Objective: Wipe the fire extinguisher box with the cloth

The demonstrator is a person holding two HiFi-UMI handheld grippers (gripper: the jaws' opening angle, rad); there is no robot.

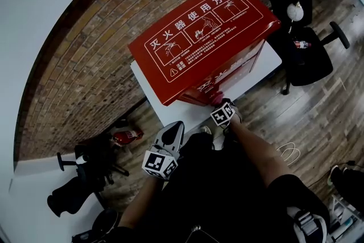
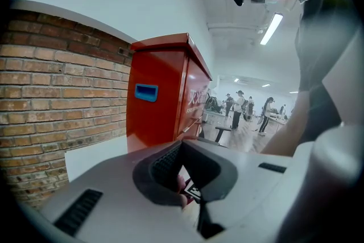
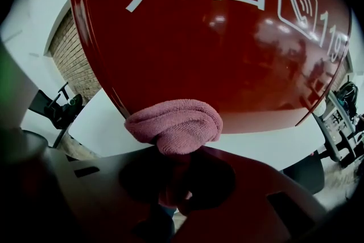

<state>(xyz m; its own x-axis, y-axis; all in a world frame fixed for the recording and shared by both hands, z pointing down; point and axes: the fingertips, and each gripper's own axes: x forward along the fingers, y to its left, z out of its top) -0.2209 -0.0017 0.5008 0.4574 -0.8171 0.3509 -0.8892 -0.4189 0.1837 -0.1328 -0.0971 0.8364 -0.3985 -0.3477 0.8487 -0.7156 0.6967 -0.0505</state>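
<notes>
The red fire extinguisher box [image 1: 199, 37] stands on a white platform [image 1: 170, 111] against the brick wall, with white instruction print on its lid. My right gripper [image 1: 219, 105] is shut on a pink cloth [image 3: 173, 125], and the bunched cloth presses against the lower front face of the box [image 3: 216, 42] under large white characters. My left gripper [image 1: 170, 136] hangs back to the left of the box, shut with nothing between its jaws. In the left gripper view the box [image 2: 162, 94] shows its side with a blue handle recess.
A black office chair [image 1: 301, 20] stands to the right of the box, a white ball and a bottle on it. Dark gear and a small red item [image 1: 128, 136] lie on the wooden floor at the left. People stand far off in the room.
</notes>
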